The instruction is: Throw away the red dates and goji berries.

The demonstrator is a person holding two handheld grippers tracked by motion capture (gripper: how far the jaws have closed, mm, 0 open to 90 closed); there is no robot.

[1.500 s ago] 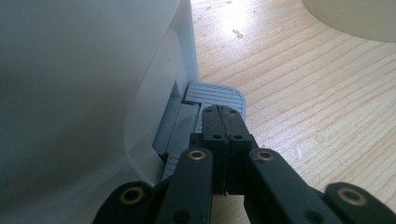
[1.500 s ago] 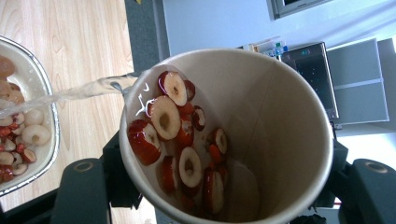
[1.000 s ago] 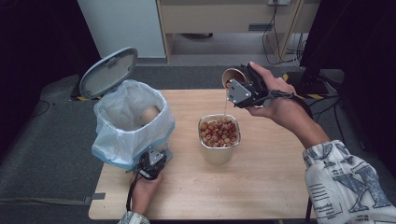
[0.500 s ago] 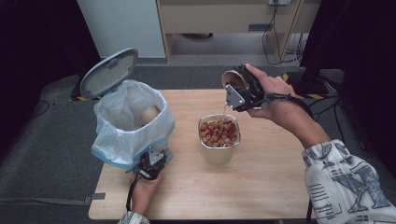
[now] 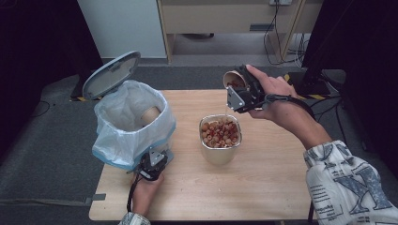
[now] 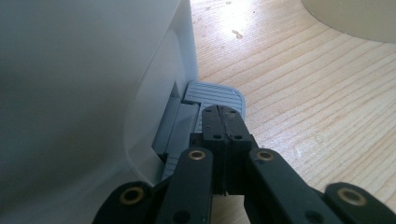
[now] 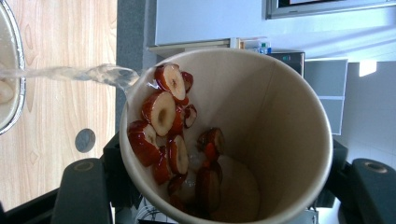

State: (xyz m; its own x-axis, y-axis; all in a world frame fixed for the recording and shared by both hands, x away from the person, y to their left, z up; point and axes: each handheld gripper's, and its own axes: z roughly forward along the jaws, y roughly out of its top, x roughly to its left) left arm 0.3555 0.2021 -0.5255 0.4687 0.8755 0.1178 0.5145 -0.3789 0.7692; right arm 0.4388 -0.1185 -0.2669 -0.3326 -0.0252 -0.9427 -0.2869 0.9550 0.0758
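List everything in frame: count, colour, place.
table: 1, light wood, centre.
pedal bin: 1, pale grey with white liner, lid up, table's left; a paper cup lies inside.
bin pedal: 1, grey, at the bin's foot.
metal container: 1, silver, mid-table, full of sliced red fruit.
paper cup: 1, tan, tipped, pouring clear liquid, red fruit slices inside.
left gripper: black, jaws shut, tips on the pedal.
right gripper: black, shut on the paper cup above the table's far edge.
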